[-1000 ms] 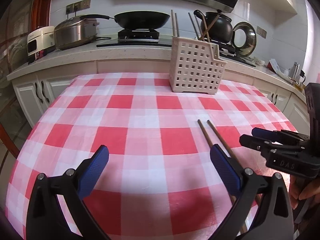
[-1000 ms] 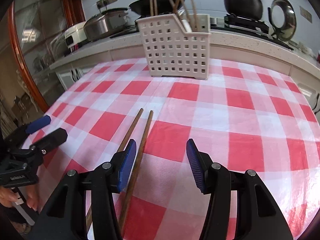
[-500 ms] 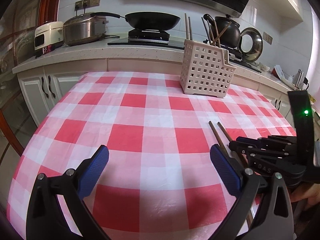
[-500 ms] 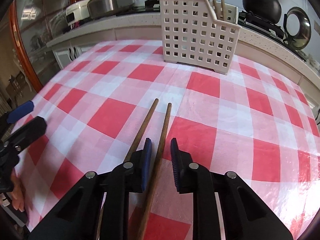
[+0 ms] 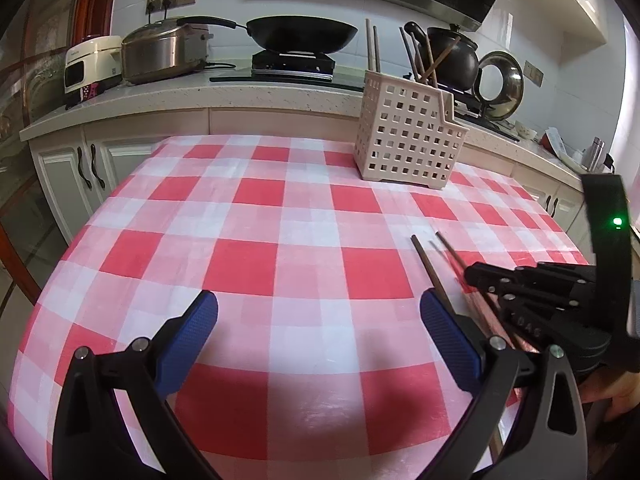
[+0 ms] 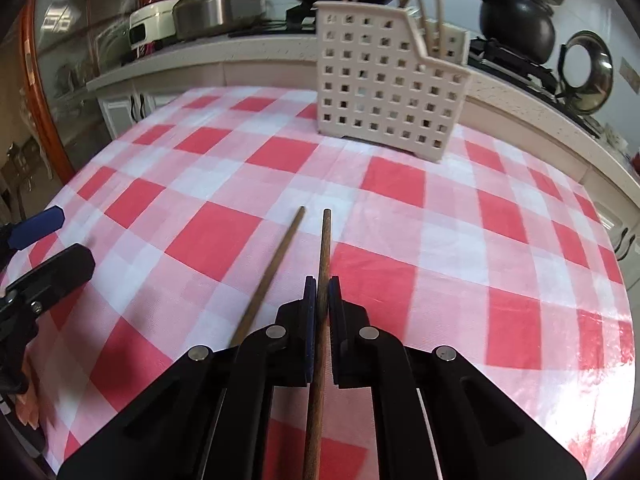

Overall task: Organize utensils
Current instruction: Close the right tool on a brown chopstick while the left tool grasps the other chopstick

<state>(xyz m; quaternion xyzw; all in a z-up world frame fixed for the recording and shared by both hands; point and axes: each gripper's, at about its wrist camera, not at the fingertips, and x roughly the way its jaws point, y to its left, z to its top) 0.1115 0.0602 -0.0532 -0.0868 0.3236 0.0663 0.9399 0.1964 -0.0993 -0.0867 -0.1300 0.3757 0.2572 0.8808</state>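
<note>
Two dark wooden chopsticks lie on the red-and-white checked tablecloth (image 5: 256,216). My right gripper (image 6: 322,285) is closing its jaws on the right-hand chopstick (image 6: 325,240), and the blue pads press its shaft. The other chopstick (image 6: 276,270) lies free just to its left. In the left wrist view the right gripper (image 5: 474,276) sits low over the held chopstick (image 5: 450,249), next to the free chopstick (image 5: 429,266). My left gripper (image 5: 318,320) hovers open over bare cloth, holding nothing. A cream perforated utensil caddy (image 6: 380,92) with several chopsticks stands at the table's far side.
Behind the table runs a counter (image 5: 240,94) with a wok (image 5: 302,34), a steel pot (image 5: 164,54), a black kettle (image 5: 452,58) and a lid (image 5: 500,80). The open left gripper (image 6: 60,242) shows at the left edge of the right wrist view. A hand holds it.
My right gripper slid over the right-hand chopstick and its jaws went from wide apart to shut on it. The left gripper stayed open, and its view shifted slightly.
</note>
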